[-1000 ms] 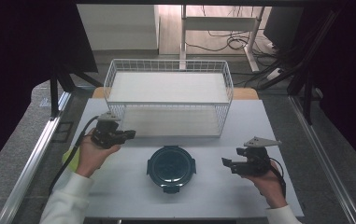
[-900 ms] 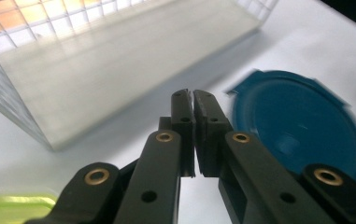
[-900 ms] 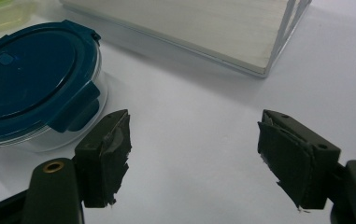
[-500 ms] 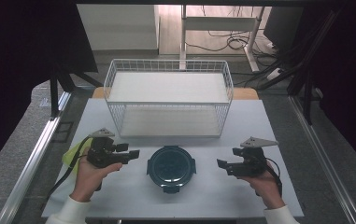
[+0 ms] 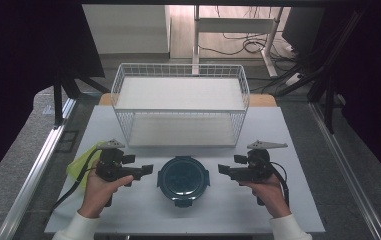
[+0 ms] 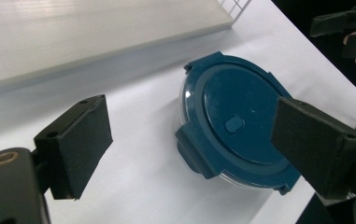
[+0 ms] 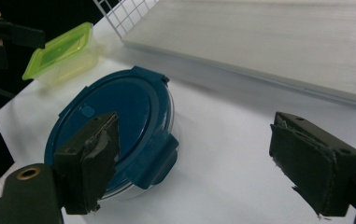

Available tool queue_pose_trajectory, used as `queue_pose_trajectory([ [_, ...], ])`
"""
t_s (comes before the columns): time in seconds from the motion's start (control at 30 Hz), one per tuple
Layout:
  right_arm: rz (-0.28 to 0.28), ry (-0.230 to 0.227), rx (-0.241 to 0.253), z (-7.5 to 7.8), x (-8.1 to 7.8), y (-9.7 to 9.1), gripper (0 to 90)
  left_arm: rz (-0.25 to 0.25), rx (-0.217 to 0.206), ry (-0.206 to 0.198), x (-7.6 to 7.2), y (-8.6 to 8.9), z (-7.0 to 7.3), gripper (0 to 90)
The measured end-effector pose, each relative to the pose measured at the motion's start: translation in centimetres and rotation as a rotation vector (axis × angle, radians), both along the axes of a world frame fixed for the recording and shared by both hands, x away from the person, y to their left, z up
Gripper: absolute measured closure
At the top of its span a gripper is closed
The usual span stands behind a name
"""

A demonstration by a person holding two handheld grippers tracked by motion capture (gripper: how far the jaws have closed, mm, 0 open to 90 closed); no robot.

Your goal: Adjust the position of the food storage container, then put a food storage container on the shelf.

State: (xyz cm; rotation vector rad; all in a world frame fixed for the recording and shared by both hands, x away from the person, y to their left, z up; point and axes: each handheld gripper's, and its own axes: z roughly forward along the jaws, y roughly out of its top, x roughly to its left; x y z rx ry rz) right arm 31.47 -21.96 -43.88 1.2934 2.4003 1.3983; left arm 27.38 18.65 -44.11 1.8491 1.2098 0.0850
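White table (image 5: 143, 210) under a fixed overhead camera, with a white wire basket (image 5: 180, 107) standing at its far side. Near the front edge, centred between the two hands, sits a round dark-blue lidded container (image 5: 183, 179), its lid clipped on. From the left, the left tongs (image 5: 148, 169) point at the container, close beside it but not touching; their jaws have just been opening and now stand wide with nothing between them. From the right, the right tongs (image 5: 223, 169) mirror them, also wide open, holding nothing. Behind the left hand lies a small green-lidded box (image 7: 63, 51) at the table's edge.
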Motion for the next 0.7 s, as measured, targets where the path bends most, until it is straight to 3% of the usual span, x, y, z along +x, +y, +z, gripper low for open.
queue_pose_trajectory([
  [0.1,-0.001,-0.009,-0.006,0.0,0.0,0.0,16.3,-0.004,0.010,0.001,0.1,-0.3,-0.3,12.1],
  [0.27,0.006,-0.081,-0.089,0.0,-0.5,-0.2,17.4,0.003,0.009,-0.012,0.1,-0.5,-0.5,11.3],
  [0.37,0.006,-0.055,-0.076,-0.2,-0.5,-0.1,17.4,0.019,-0.001,-0.017,0.2,-0.6,-0.6,8.9],
  [0.53,0.015,-0.014,-0.072,-1.0,-0.4,0.5,17.1,0.016,-0.051,0.007,0.4,-1.2,-1.2,6.1],
  [0.7,0.033,0.036,-0.064,-1.9,-0.3,1.5,15.5,-0.011,-0.064,0.063,0.8,-2.4,-2.4,4.5],
])
